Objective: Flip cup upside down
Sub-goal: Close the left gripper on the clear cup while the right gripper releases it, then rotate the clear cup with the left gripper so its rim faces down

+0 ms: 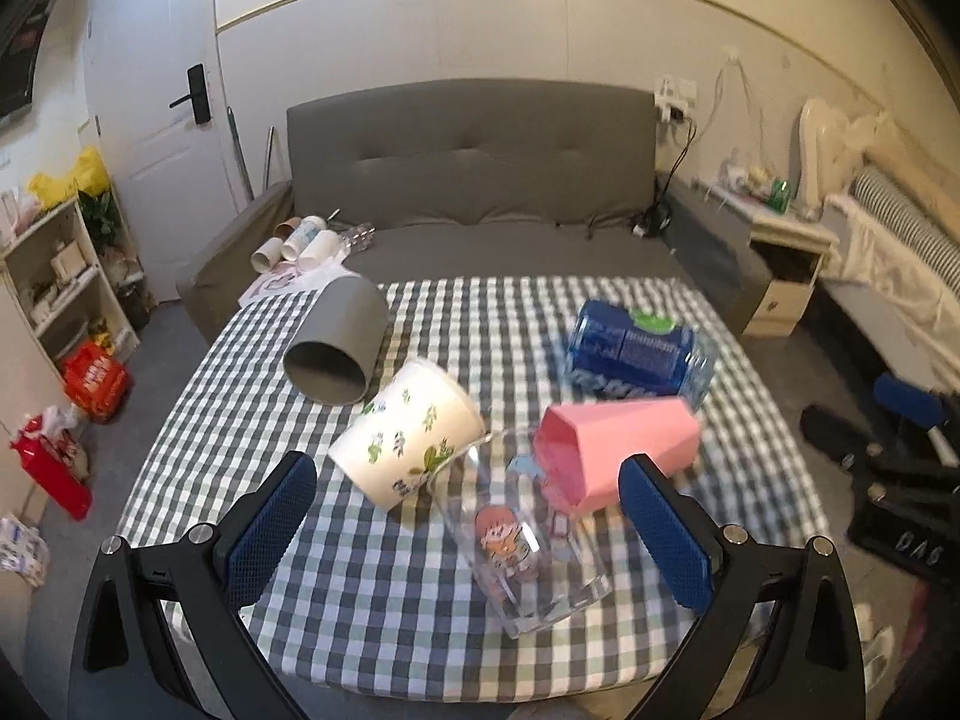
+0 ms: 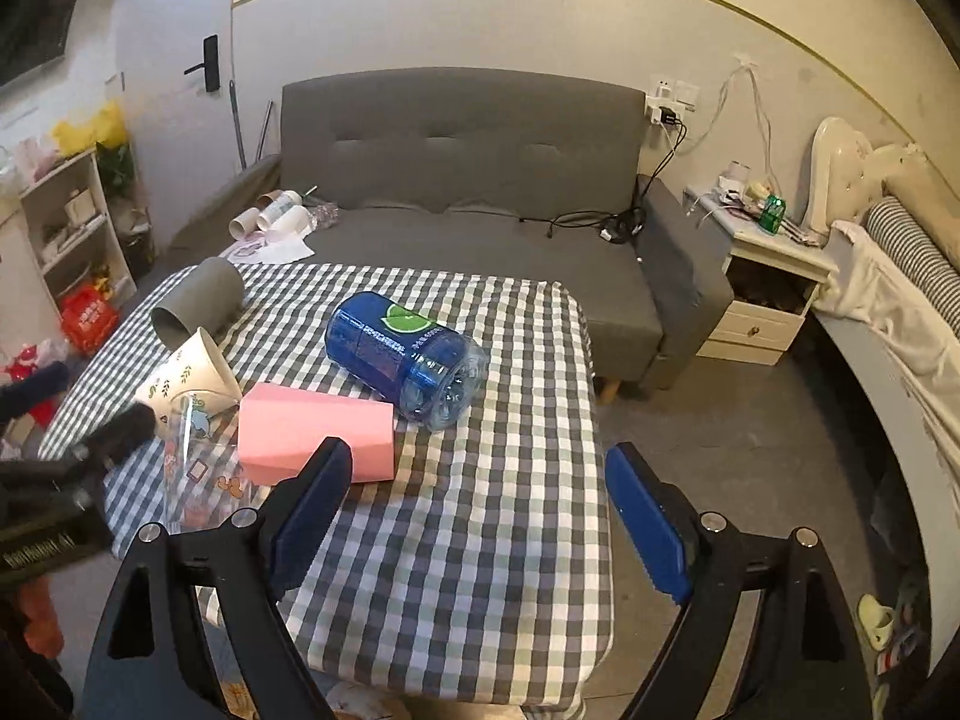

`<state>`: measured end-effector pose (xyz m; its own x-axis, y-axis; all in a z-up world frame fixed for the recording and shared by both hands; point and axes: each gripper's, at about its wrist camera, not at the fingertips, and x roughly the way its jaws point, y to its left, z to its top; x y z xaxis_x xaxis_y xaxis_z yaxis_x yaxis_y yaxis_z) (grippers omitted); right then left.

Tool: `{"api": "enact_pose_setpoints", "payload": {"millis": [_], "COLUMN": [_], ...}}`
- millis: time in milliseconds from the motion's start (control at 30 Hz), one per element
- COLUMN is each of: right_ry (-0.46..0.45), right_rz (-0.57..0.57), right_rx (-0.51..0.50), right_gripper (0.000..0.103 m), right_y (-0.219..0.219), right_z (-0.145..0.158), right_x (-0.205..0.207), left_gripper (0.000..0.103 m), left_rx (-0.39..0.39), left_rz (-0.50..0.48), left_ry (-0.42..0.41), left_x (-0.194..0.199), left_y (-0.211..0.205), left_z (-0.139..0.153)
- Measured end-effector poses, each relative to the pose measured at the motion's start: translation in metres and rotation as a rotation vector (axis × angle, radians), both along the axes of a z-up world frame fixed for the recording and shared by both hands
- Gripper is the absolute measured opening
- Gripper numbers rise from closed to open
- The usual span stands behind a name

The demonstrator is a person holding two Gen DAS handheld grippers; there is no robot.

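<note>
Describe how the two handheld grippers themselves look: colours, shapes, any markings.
Both match. The left gripper and right gripper each have two black angular plastic arms with triangular cutouts and silver screw heads, ending in flat rectangular fingers faced with textured blue pads. In the right wrist view, the left gripper's black body carries blurred white lettering.

Dim, flat indoor light, soft shadows, strong fisheye bending with dark corners, slight motion blur.

**Five cups on the checked cloth**

On the checked tablecloth (image 1: 384,588) lie one grey plastic cup (image 1: 339,341), one white paper cup with leaf prints (image 1: 408,435), one pink square plastic cup (image 1: 612,444), one clear glass cup with cartoon stickers (image 1: 522,546) and one blue printed transparent cup (image 1: 639,357). One grey fabric sofa (image 1: 468,150) stands behind.
</note>
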<state>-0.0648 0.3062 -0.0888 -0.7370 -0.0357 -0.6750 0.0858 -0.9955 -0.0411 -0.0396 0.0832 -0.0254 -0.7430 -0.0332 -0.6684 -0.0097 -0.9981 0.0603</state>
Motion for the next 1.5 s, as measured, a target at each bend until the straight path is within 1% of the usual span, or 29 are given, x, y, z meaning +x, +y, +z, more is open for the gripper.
{"api": "enact_pose_setpoints", "payload": {"millis": [200, 300, 367, 467, 567, 633, 700, 767, 833, 933, 1000, 1033, 1067, 1100, 1200, 1333, 1500], "right_ry": [-0.014, -0.013, -0.002, 0.001, -0.012, -0.020, -0.027, -0.032, -0.035, -0.034, -0.034, -0.034, -0.033, -0.033, -0.029, -0.024, -0.032], "right_rz": [0.023, 0.049, 0.055, 0.034, 0.008, -0.008, -0.013, -0.007, 0.006, 0.021, 0.027, 0.030, 0.033, 0.038, 0.048, 0.051, 0.066], "right_rx": [0.000, -0.028, -0.016, -0.007, -0.011, -0.011, -0.019, -0.017, 0.011, 0.031, 0.032, 0.031, 0.029, 0.030, 0.045, 0.046, 0.038], "right_gripper": [0.087, 0.087, 0.087, 0.087, 0.087, 0.087, 0.087, 0.087, 0.087, 0.087, 0.087, 0.087, 0.087, 0.087, 0.087, 0.087, 0.087], "right_y": [-0.001, 0.002, 0.006, 0.014, 0.022, 0.025, 0.024, 0.021, 0.015, 0.008, 0.004, 0.002, 0.000, -0.002, -0.008, -0.013, -0.020], "right_z": [-0.008, -0.009, -0.010, -0.010, -0.013, -0.015, -0.017, -0.018, -0.019, -0.020, -0.019, -0.019, -0.018, -0.018, -0.017, -0.015, -0.015], "right_x": [0.001, 0.004, 0.007, 0.007, 0.004, 0.001, -0.001, -0.002, -0.003, -0.004, -0.005, -0.005, -0.005, -0.005, -0.004, -0.002, -0.001], "left_gripper": [0.103, 0.103, 0.103, 0.103, 0.103, 0.103, 0.102, 0.101, 0.097, 0.088, 0.074, 0.070, 0.062, 0.059, 0.059, 0.059, 0.059], "left_rx": [0.042, 0.077, 0.076, 0.075, 0.098, 0.107, 0.142, 0.158, 0.176, 0.183, 0.171, 0.168, 0.170, 0.167, 0.159, 0.107, 0.080], "left_rz": [0.015, -0.024, -0.034, -0.030, -0.037, -0.039, -0.055, -0.067, -0.089, -0.123, -0.150, -0.162, -0.167, -0.170, -0.173, -0.188, -0.193], "left_ry": [-0.052, -0.065, -0.073, -0.119, -0.162, -0.172, -0.183, -0.192, -0.200, -0.229, -0.257, -0.270, -0.274, -0.273, -0.252, -0.196, -0.141], "left_x": [0.003, 0.005, 0.003, -0.003, -0.011, -0.013, -0.013, -0.013, -0.011, -0.008, -0.007, -0.007, -0.007, -0.006, -0.002, 0.008, 0.010], "left_y": [-0.002, 0.001, 0.004, 0.006, 0.004, 0.001, -0.003, -0.005, -0.007, -0.009, -0.009, -0.009, -0.008, -0.009, -0.013, -0.016, -0.017], "left_z": [-0.019, -0.025, -0.032, -0.049, -0.064, -0.069, -0.073, -0.075, -0.076, -0.079, -0.083, -0.085, -0.085, -0.084, -0.078, -0.061, -0.042]}}
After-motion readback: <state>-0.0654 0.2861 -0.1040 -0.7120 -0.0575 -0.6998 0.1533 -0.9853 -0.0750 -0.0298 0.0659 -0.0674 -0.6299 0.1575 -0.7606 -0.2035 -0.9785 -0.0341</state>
